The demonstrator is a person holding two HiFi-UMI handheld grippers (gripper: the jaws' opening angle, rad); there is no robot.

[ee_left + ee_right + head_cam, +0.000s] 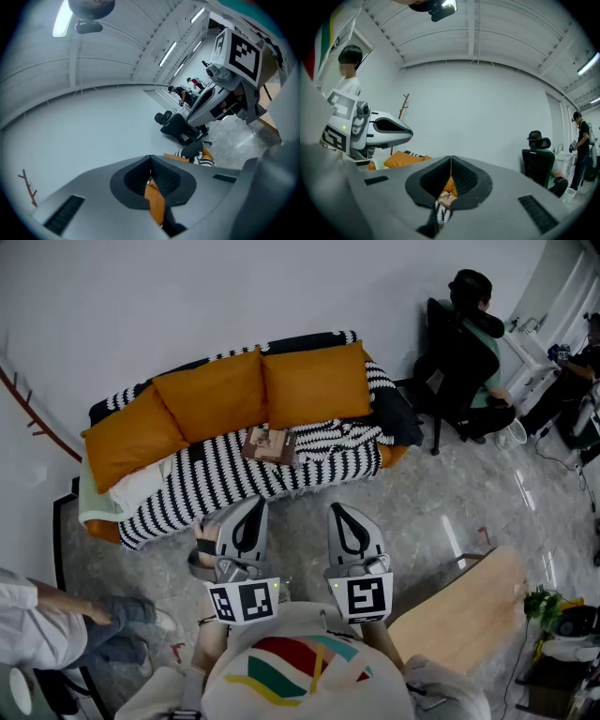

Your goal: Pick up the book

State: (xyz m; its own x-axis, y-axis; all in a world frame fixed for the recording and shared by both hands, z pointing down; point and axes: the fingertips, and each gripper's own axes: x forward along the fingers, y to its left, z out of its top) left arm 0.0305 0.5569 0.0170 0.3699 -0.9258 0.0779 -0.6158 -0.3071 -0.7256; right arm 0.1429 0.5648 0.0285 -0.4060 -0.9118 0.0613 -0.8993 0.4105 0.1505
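Note:
A brown book [269,444] lies flat on the black-and-white striped blanket [225,479] of a sofa, in front of the orange cushions [314,385]. Both grippers are held level over the floor short of the sofa, well apart from the book. My left gripper [257,503] has its jaws shut with nothing in them; its own view [150,159] shows only an orange cushion through the gap below the tips. My right gripper [338,510] is also shut and empty [450,158]. A sliver of the book [446,198] shows below its closed tips.
A person sits in a black office chair [464,357] right of the sofa. A light wooden tabletop [464,610] stands at my lower right beside a small plant [542,604]. Another person [56,624] is at the lower left. Marbled floor [300,512] lies between me and the sofa.

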